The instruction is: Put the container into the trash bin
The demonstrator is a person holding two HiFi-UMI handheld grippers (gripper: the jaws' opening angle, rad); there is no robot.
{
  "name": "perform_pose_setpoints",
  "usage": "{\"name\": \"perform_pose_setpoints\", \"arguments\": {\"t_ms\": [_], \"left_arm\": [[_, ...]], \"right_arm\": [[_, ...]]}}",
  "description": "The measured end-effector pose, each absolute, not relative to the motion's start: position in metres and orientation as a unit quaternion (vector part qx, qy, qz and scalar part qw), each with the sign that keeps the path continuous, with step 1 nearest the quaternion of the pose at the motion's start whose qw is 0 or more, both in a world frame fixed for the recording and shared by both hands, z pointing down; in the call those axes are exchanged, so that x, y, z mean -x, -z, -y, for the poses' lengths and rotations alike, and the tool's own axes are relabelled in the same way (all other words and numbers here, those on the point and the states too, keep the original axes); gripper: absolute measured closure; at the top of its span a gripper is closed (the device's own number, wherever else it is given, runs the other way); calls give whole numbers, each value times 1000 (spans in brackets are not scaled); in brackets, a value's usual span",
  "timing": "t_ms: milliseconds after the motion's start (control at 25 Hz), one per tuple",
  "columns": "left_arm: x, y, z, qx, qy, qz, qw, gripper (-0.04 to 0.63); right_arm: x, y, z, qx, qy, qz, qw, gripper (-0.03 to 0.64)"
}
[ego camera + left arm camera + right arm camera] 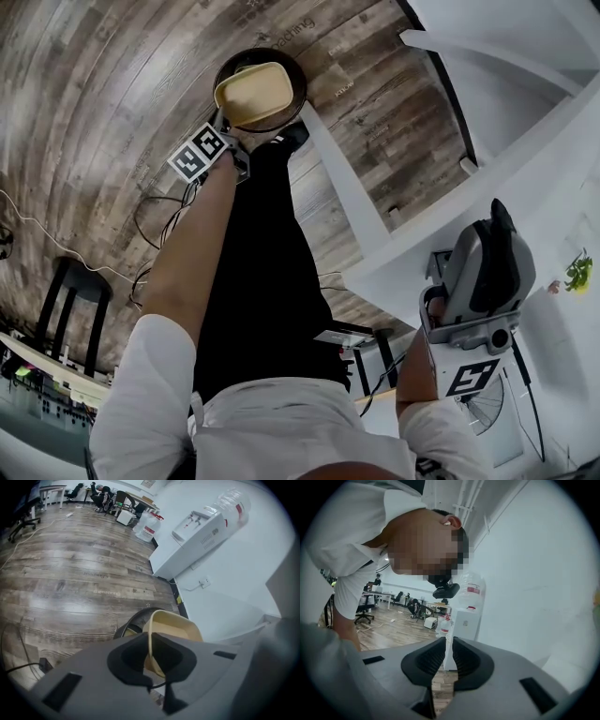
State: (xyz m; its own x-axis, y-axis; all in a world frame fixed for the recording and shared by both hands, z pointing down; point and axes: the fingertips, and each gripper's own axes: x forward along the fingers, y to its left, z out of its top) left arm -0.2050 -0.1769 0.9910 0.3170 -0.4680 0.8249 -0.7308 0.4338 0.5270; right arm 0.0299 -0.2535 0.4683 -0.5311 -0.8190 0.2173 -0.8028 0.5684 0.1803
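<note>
A beige rectangular container (251,94) hangs right over the mouth of the round black trash bin (292,67) on the wood floor. My left gripper (228,128) points steeply down and is shut on the container's near rim. In the left gripper view the thin rim of the container (176,629) runs between the pads of the left gripper (150,657), with the bin (125,627) just below. My right gripper (500,211) is held up at the right beside the white table. The jaws of the right gripper (448,656) leave a narrow slit with nothing in it.
A white table (394,248) with slanted legs stands right of the bin. Cables (155,220) and a black stool (80,281) lie on the floor at left. A water dispenser (197,534) stands against the white wall. The person's dark trouser leg (262,281) reaches toward the bin.
</note>
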Motion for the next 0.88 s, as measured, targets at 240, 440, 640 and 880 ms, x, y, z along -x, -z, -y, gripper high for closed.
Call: {"name": "perform_pose_setpoints", "arguments": {"t_ms": [240, 440, 640, 880], "left_arm": [[197, -997, 176, -518, -109, 559, 637, 462], [195, -979, 167, -548, -122, 539, 628, 462], [203, -932, 171, -612, -122, 511, 592, 468], [212, -814, 189, -739, -154, 458, 470, 488]], "right_arm": [[-31, -467, 258, -468, 26, 873, 137, 549], [-31, -456, 256, -472, 30, 871, 131, 549], [-23, -435, 248, -474, 31, 871, 122, 549], [-21, -400, 238, -508, -25, 858, 65, 554]]}}
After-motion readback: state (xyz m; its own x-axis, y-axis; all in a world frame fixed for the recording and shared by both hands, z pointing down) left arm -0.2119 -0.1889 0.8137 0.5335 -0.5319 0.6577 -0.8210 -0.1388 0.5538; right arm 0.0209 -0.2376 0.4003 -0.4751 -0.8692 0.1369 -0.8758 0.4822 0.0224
